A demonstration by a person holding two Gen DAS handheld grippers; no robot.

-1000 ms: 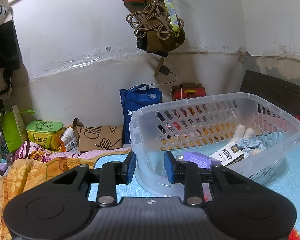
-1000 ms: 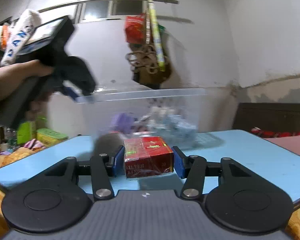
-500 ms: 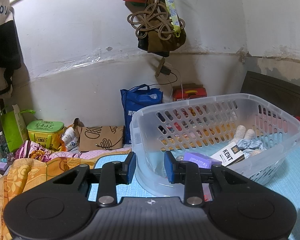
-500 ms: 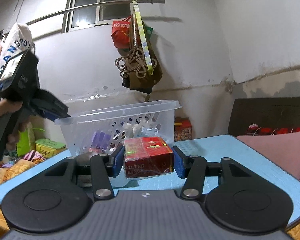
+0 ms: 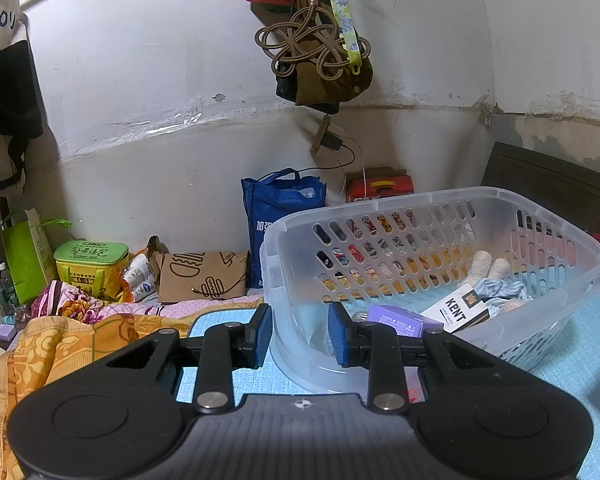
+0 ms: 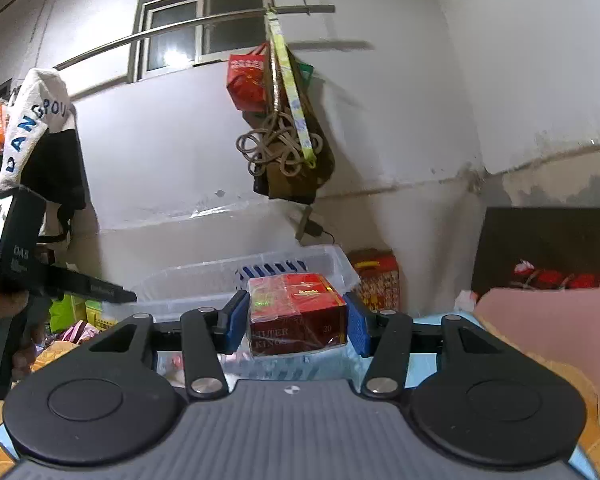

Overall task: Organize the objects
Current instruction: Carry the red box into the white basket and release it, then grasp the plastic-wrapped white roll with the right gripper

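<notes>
A clear plastic basket (image 5: 380,205) stands on the light-blue table top (image 5: 220,318). My left gripper (image 5: 300,332) is shut on its near left corner, one pad outside the wall and one inside. In the basket lie a white KENT pack (image 5: 456,312), a purple box (image 5: 400,318) and a light-blue cloth (image 5: 500,289). My right gripper (image 6: 296,320) is shut on a red cigarette pack (image 6: 296,312) in cellophane, held level just before the basket's rim (image 6: 188,280). The left gripper's finger (image 6: 80,285) reaches that rim from the left.
A wall with hanging bags and cord (image 5: 316,52) is behind the basket. A blue bag (image 5: 280,208), a red box (image 5: 380,188), a brown paper bag (image 5: 204,276) and a green box (image 5: 92,264) stand along it. Orange bedding (image 5: 60,344) lies left, a pink cushion (image 6: 548,328) right.
My right gripper has risen with the red pack and come closer to the basket, whose rim now sits low, level with the pack. The left gripper and the basket have stayed still.
</notes>
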